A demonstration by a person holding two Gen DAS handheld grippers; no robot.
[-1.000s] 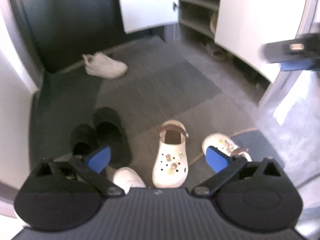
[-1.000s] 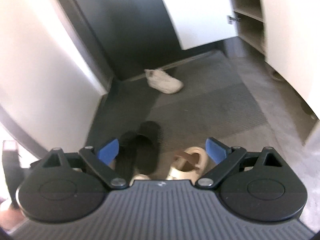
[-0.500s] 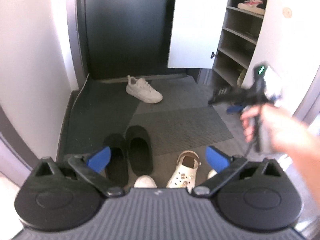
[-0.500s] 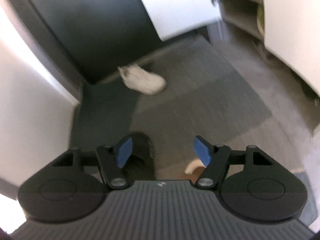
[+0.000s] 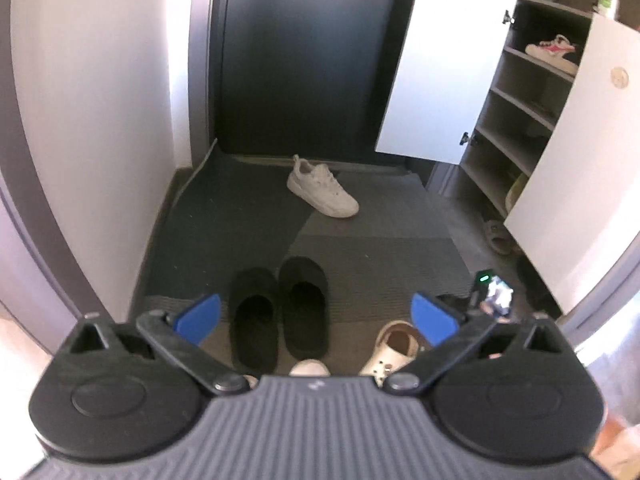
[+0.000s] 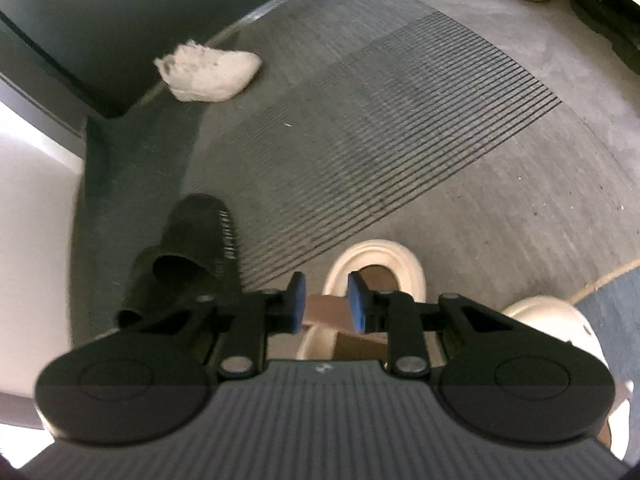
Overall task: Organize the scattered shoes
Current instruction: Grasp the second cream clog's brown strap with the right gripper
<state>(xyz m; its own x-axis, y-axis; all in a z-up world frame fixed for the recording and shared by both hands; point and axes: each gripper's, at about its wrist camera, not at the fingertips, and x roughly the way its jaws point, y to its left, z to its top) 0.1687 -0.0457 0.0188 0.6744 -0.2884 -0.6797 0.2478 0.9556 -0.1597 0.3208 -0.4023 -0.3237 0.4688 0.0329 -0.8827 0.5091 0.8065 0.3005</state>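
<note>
My right gripper (image 6: 326, 304) points down at a cream clog (image 6: 380, 252) on the floor. Its jaws are closing, and the blue pads sit against both sides of the clog's brown strap (image 6: 326, 308). A second cream clog (image 6: 552, 320) lies just to the right. My left gripper (image 5: 316, 316) hangs open and empty, high above a pair of black slippers (image 5: 280, 312). The same clog (image 5: 394, 346) shows beside its right finger, with the right gripper's housing (image 5: 494, 294) above it. A white sneaker (image 5: 322, 190) lies alone by the dark door.
An open shoe cabinet (image 5: 520, 120) stands at the right, its white door (image 5: 448, 72) swung out. A pink-and-white shoe (image 5: 554, 52) rests on an upper shelf. A beige sandal (image 5: 496, 236) lies at the cabinet's foot. A white shoe toe (image 5: 310, 368) peeks out below. White wall at left.
My right gripper has dropped to the floor and narrowed from wide open onto the clog's strap. My left gripper has risen and drawn back, so the door and cabinet shelves show.
</note>
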